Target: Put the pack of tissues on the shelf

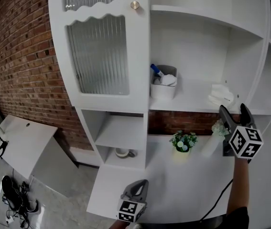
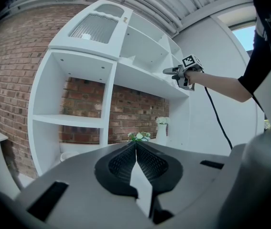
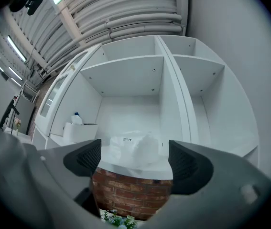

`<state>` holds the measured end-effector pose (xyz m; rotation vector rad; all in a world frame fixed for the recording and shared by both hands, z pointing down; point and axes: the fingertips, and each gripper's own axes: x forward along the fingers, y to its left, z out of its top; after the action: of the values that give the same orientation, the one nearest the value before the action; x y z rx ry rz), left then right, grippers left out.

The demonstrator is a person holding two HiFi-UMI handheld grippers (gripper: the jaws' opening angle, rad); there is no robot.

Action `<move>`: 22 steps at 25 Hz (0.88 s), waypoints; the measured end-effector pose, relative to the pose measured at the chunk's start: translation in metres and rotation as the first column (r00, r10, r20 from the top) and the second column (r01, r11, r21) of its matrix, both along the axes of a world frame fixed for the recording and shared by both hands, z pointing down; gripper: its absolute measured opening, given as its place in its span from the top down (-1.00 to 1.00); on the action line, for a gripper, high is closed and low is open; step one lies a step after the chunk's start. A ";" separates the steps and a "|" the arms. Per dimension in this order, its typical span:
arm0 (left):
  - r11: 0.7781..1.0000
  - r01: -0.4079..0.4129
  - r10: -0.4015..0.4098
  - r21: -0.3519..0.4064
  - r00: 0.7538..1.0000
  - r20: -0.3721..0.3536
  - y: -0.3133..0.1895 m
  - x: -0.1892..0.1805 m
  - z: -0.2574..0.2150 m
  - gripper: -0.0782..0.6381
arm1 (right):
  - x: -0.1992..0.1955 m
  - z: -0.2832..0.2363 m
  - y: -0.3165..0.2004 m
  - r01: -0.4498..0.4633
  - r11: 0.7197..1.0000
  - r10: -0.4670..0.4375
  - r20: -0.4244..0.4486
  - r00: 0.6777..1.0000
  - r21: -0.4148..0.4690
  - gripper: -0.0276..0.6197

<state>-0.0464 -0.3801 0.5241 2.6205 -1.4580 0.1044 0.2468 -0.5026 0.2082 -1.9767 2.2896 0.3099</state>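
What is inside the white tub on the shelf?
A bottle with a blue cap and something white poke out of the tub. Its wall hides whatever lies lower down.

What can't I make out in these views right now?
- Head view: the wall of the white bin hides its contents, except the top of a bottle.
- Head view: the ribbed glass door blurs whatever sits behind it.
- Right gripper view: the print on the pack of tissues is too small to read.
- Head view: the right gripper covers part of the white vase.
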 end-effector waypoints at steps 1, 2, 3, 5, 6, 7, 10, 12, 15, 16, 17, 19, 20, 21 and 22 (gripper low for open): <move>1.000 0.000 0.000 0.002 1.000 0.000 0.001 0.000 0.000 0.75 | -0.003 0.002 0.006 0.006 1.000 -0.006 -0.011 1.000 0.002 -0.40; 1.000 -0.002 0.002 0.003 1.000 -0.001 0.003 0.001 -0.001 0.75 | -0.006 0.003 0.011 0.017 1.000 -0.017 -0.018 1.000 0.003 -0.40; 1.000 -0.005 0.005 0.005 1.000 -0.002 0.004 0.003 -0.002 0.75 | -0.009 0.004 0.017 0.032 0.999 -0.032 -0.020 0.999 0.005 -0.40; 1.000 -0.012 0.012 0.006 1.000 0.001 0.007 0.006 -0.002 0.75 | -0.014 0.005 0.028 0.055 0.998 -0.055 -0.018 0.998 0.021 -0.40; 1.000 -0.017 0.017 0.005 1.000 0.003 0.009 0.008 -0.002 0.75 | -0.015 0.005 0.032 0.058 0.998 -0.057 -0.021 0.998 0.032 -0.40; 1.000 -0.022 0.022 0.002 1.000 0.005 0.011 0.010 -0.002 0.75 | -0.016 0.005 0.037 0.056 0.998 -0.055 -0.030 0.998 0.040 -0.40; 0.999 -0.038 0.038 -0.002 0.999 0.008 0.020 0.016 -0.002 0.75 | -0.020 0.007 0.052 0.065 0.997 -0.064 -0.040 0.997 0.039 -0.40; 0.999 -0.044 0.044 0.001 0.999 0.005 0.026 0.019 -0.004 0.75 | -0.021 0.010 0.064 0.085 0.996 -0.084 -0.017 0.996 0.036 -0.40; 0.999 -0.048 0.048 0.002 0.999 -0.008 0.033 0.022 -0.006 0.75 | -0.022 0.018 0.078 0.105 0.994 -0.105 -0.004 0.995 0.016 -0.40; 0.999 -0.050 0.050 0.000 0.999 -0.009 0.037 0.023 -0.006 0.75 | -0.022 0.022 0.083 0.105 0.994 -0.105 -0.006 0.994 0.010 -0.40; 0.999 -0.052 0.052 -0.003 0.999 -0.009 0.040 0.024 -0.006 0.75 | -0.021 0.025 0.089 0.104 0.995 -0.104 -0.007 0.995 0.006 -0.40; 0.998 -0.057 0.056 -0.017 0.998 -0.008 0.048 0.026 -0.004 0.75 | -0.020 0.033 0.101 0.103 0.995 -0.103 -0.001 0.995 -0.004 -0.40; 0.998 -0.059 0.059 -0.021 0.998 -0.009 0.052 0.028 -0.004 0.75 | -0.019 0.039 0.108 0.104 0.994 -0.104 0.002 0.995 -0.012 -0.40; 0.998 -0.059 0.059 -0.018 0.998 -0.012 0.055 0.029 -0.004 0.75 | -0.019 0.045 0.114 0.105 0.994 -0.105 0.004 0.994 -0.021 -0.40; 0.998 -0.059 0.059 -0.012 0.998 -0.016 0.058 0.030 -0.005 0.75 | -0.019 0.052 0.120 0.104 0.994 -0.104 0.003 0.995 -0.032 -0.40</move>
<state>-0.0161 -0.3221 0.5193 2.6489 -1.3709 0.0986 0.2282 -0.3824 0.2605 -1.8620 2.4011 0.2640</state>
